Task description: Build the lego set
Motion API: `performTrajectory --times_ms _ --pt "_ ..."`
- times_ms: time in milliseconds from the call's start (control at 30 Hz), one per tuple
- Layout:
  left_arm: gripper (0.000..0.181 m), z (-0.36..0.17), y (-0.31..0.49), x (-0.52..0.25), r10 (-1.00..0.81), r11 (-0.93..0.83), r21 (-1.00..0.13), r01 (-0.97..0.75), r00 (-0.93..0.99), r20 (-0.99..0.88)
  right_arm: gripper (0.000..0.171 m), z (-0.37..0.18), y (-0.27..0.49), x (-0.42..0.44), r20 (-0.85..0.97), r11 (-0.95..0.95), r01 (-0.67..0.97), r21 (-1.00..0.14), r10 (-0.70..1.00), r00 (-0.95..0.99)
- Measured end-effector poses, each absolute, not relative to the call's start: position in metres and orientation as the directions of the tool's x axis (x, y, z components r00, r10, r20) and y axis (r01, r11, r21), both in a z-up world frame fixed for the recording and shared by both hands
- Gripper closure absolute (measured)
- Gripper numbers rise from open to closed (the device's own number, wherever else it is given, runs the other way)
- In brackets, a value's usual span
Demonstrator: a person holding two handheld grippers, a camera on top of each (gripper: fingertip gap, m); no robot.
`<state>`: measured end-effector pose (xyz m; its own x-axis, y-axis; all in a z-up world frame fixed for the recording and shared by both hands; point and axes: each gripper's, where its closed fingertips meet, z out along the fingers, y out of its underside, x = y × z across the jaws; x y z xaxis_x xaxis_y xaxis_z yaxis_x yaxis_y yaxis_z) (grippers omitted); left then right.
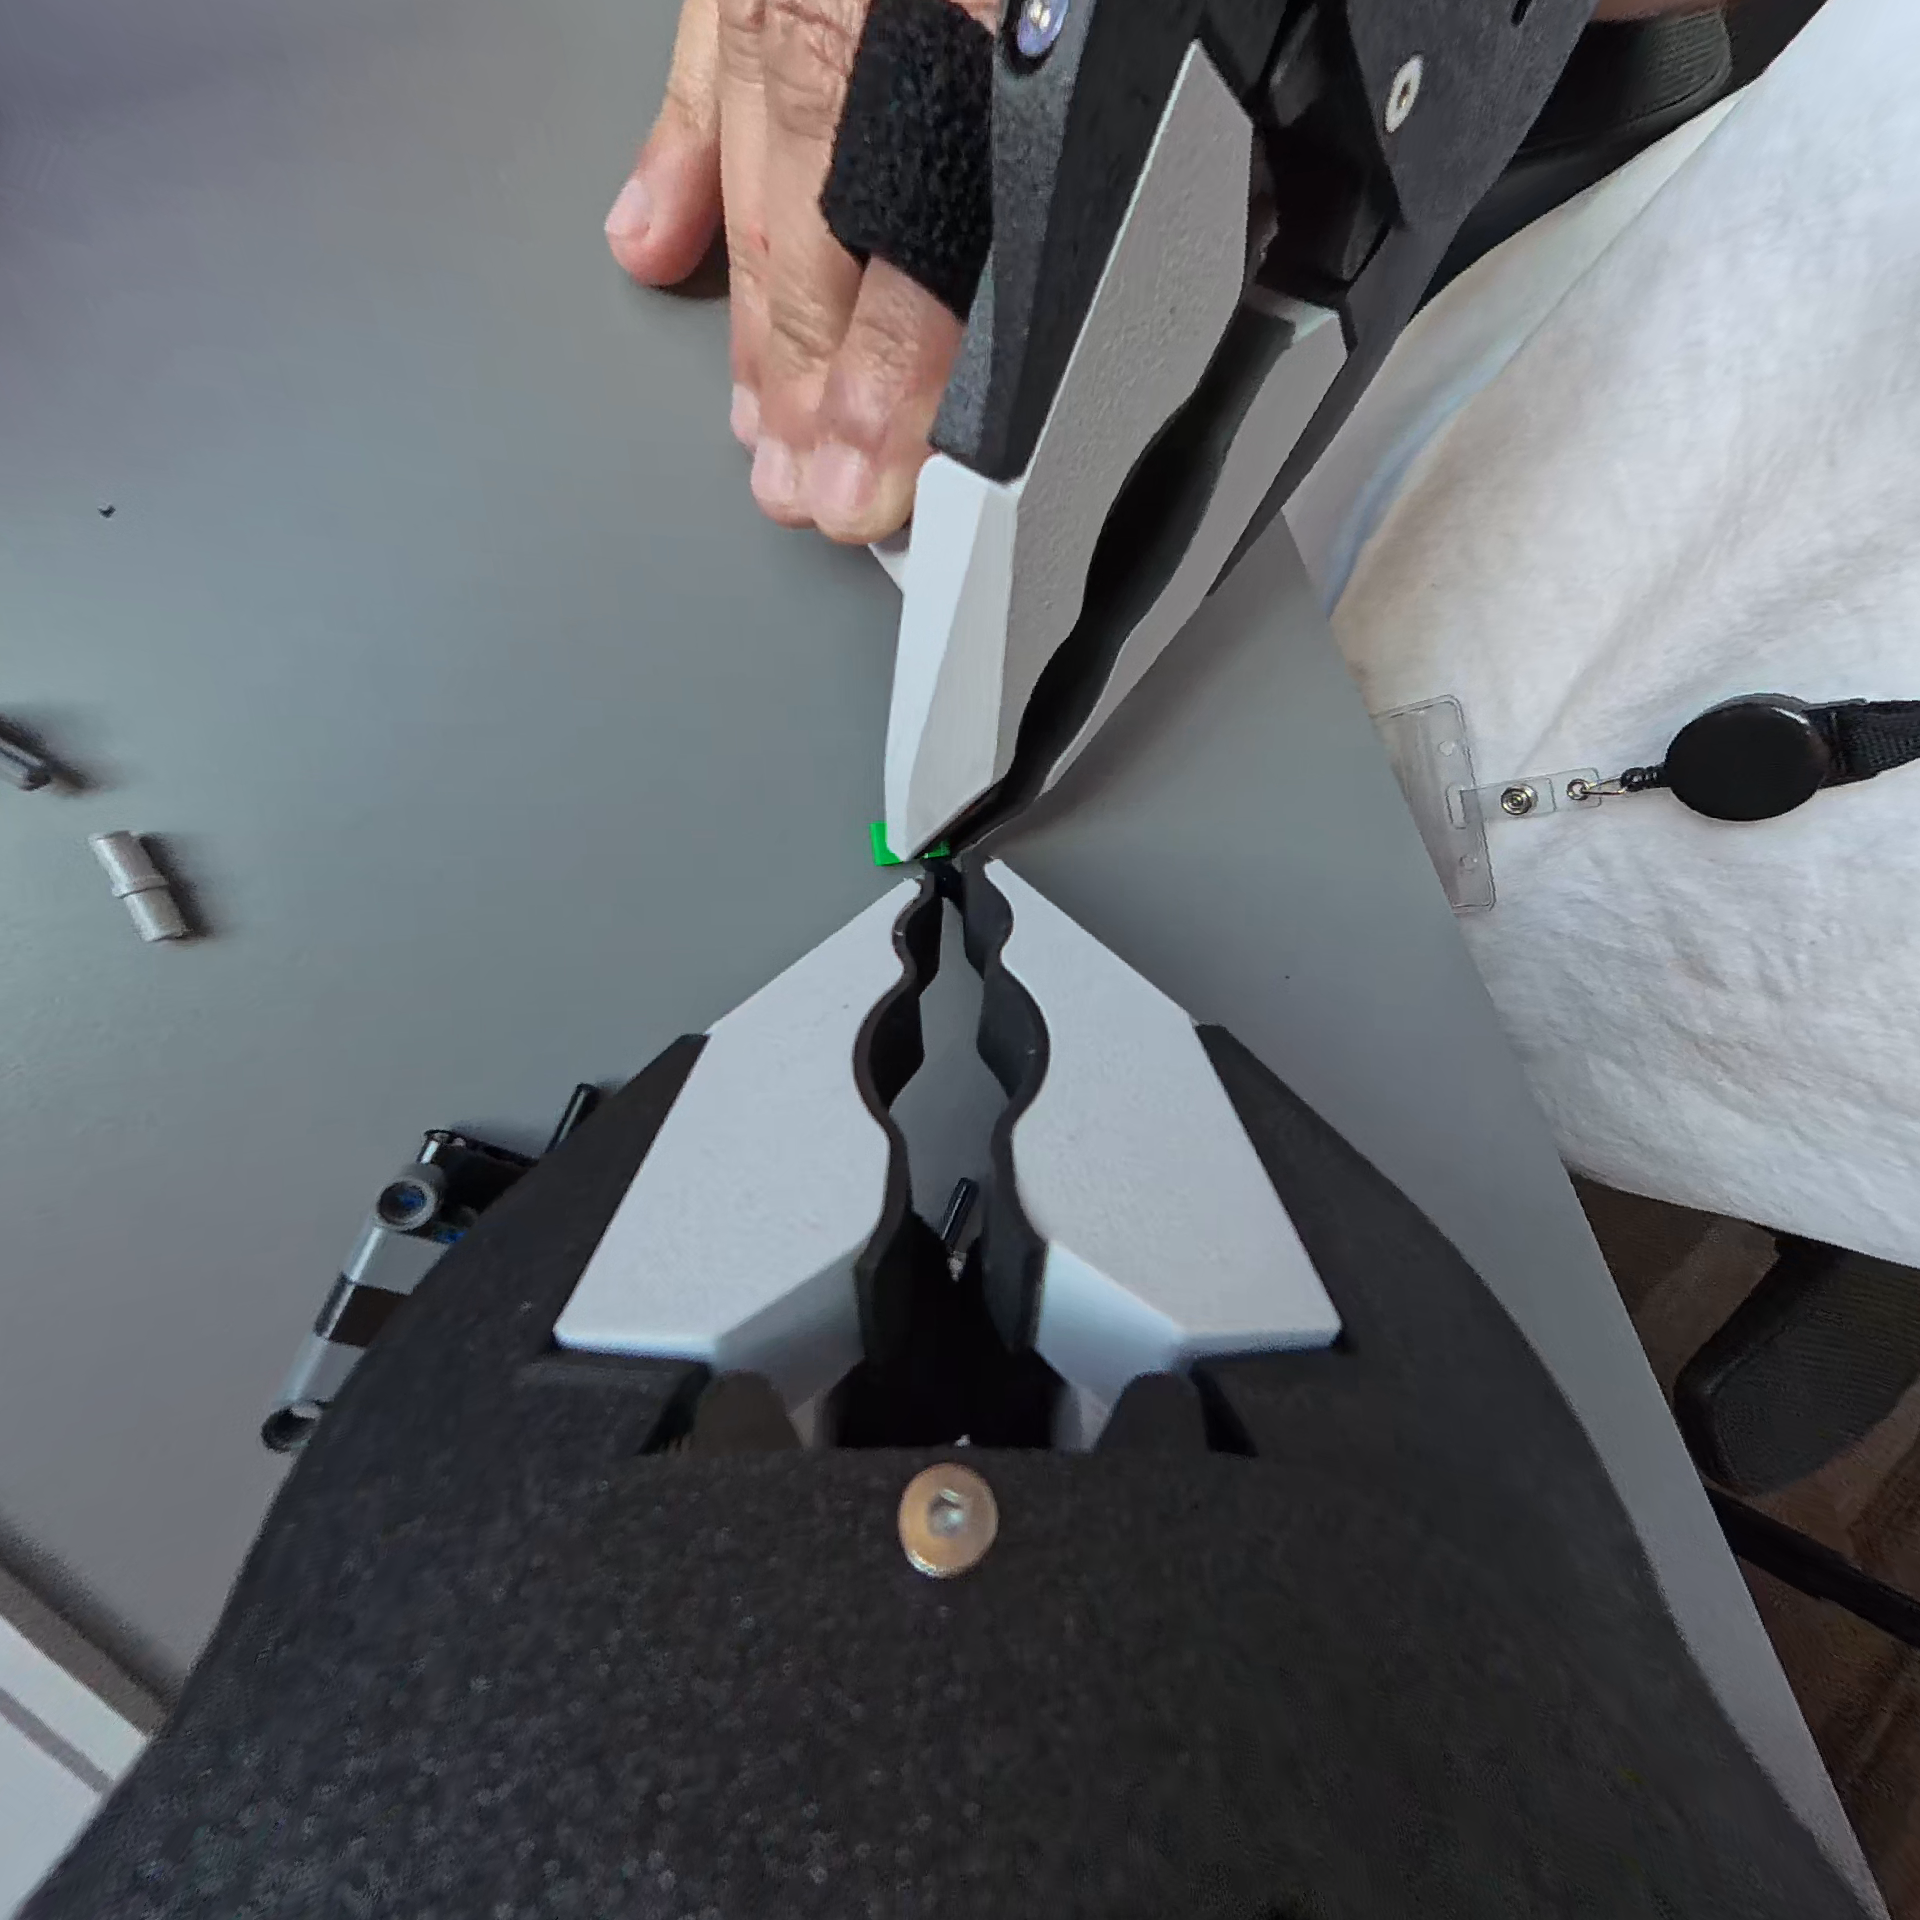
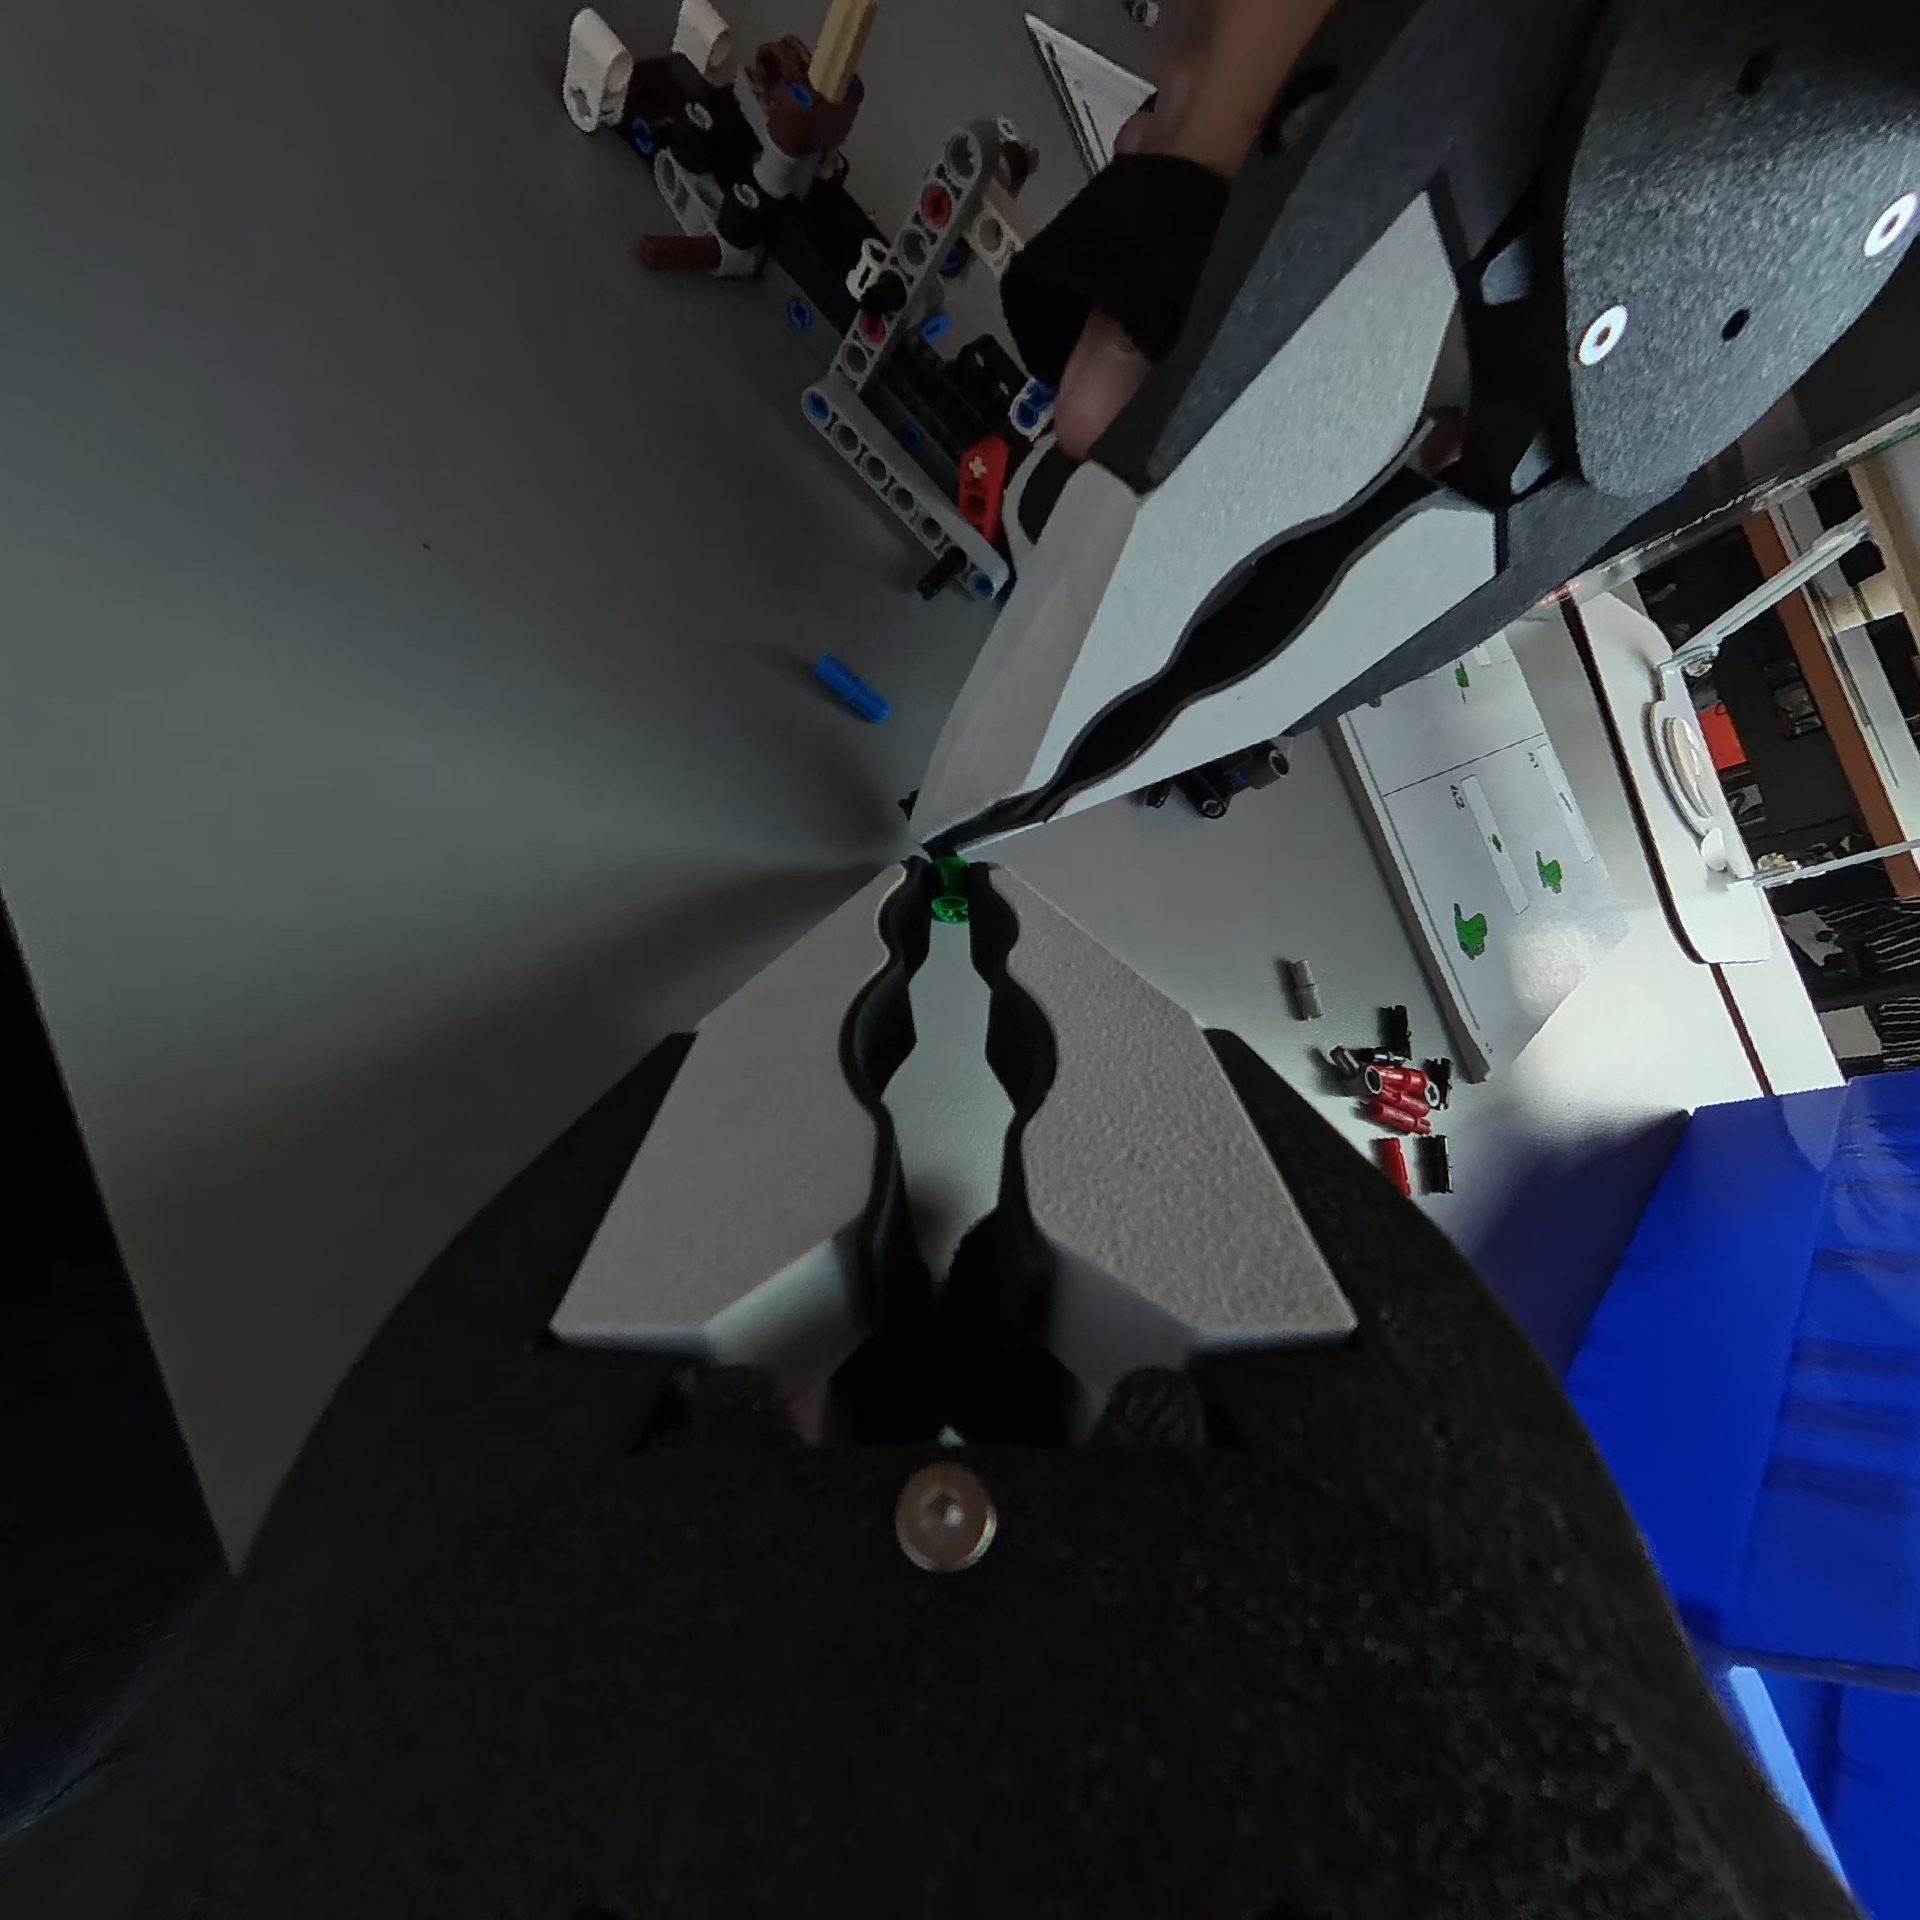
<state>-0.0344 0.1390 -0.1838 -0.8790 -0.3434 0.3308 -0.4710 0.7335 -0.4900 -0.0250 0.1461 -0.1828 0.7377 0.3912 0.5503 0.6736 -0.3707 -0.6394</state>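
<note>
My right gripper (image 2: 940, 883) is shut on a small green Lego piece (image 2: 948, 896) and holds it above the grey table (image 2: 416, 623). My left gripper (image 1: 951, 883) is shut tip to tip against it, with what looks like a small black piece (image 1: 948, 885) pinched at its tips. In the left wrist view the right gripper (image 1: 940, 840) comes down from above and the green piece (image 1: 885, 844) pokes out at its tip. In the right wrist view the left gripper (image 2: 925, 831) comes in from the upper right.
A partly built Technic model (image 2: 914, 343) stands at the back. Loose on the table are a blue pin (image 2: 850, 688), a grey connector (image 1: 140, 888), red and black pieces (image 2: 1397, 1091) and an instruction booklet (image 2: 1496, 831). A blue bin (image 2: 1766, 1351) is at the right. A person in white (image 1: 1662, 416) sits at the table edge. Only a small space, under 4 cm, lies between the two pairs of fingers.
</note>
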Motion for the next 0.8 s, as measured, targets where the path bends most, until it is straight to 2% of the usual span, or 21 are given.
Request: performTrajectory --times_ms 167,433,800 --pt "0.179 -0.184 0.142 -0.036 -0.272 0.753 -0.497 -0.431 -0.892 0.361 0.165 -0.182 0.146 -0.027 0.557 -0.349 0.685 -0.640 0.404 0.726" --pt "0.178 -0.190 0.148 -0.034 -0.244 0.831 -0.452 -0.324 -0.943 0.228 0.165 -0.182 0.146 -0.026 0.550 -0.350 0.678 -0.646 0.402 0.732" --pt "0.171 -0.190 0.154 -0.039 -0.251 0.829 -0.477 -0.292 -0.956 0.150 0.165 -0.182 0.146 -0.025 0.542 -0.352 0.672 -0.651 0.404 0.737"
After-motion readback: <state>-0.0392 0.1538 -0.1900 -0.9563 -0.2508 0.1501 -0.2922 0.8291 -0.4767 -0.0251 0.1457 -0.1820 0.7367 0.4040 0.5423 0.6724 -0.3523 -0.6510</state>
